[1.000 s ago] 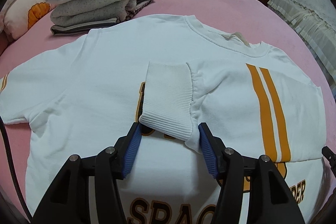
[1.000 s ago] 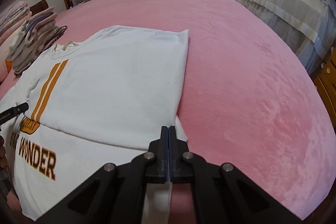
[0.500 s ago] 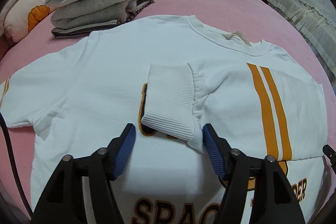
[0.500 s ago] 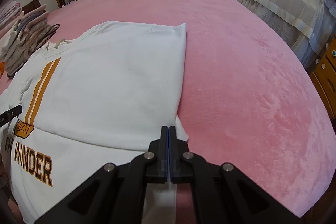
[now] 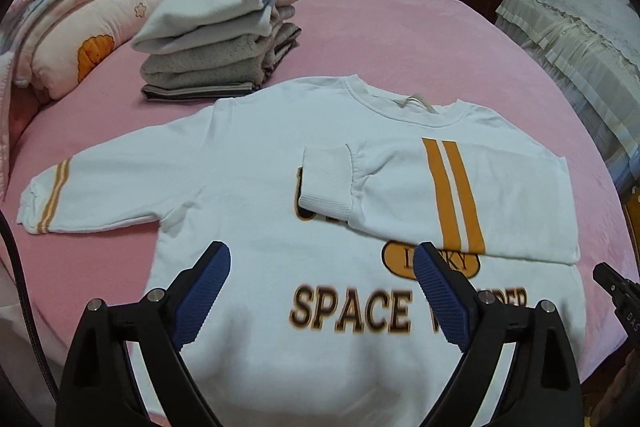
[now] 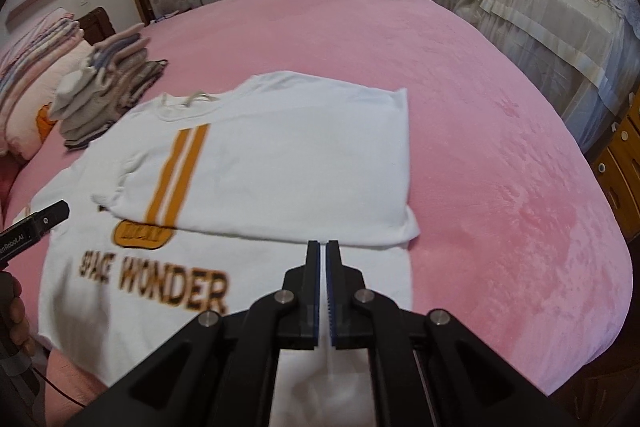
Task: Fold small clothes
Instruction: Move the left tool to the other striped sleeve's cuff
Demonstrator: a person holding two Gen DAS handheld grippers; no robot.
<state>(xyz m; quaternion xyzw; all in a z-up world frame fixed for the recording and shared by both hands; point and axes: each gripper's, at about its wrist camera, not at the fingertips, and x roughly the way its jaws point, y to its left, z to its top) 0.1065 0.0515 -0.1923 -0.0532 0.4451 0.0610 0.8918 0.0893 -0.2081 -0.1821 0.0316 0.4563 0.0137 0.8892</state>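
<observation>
Letting go: left gripper (image 5: pixel 322 273) jaws just spread wide, empty, dropping the cuff (image 5: pixel 326 183) across the sweatshirt (image 5: pixel 248 163) chest at 12 o'clock; right gripper (image 6: pixel 323 251) nearly together, empty. Other sleeve's next, probably.

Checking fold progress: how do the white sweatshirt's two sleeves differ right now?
The folded right-side sleeve lies across the chest of the white "SPACE WONDER" sweatshirt, its ribbed cuff partly covering the print; the outstretched left-side sleeve lies flat on the pink bedspread, pointing away from the body. The folded one's orange stripes look bold, the outstretched one's pale. Both are white with double stripes.
</observation>
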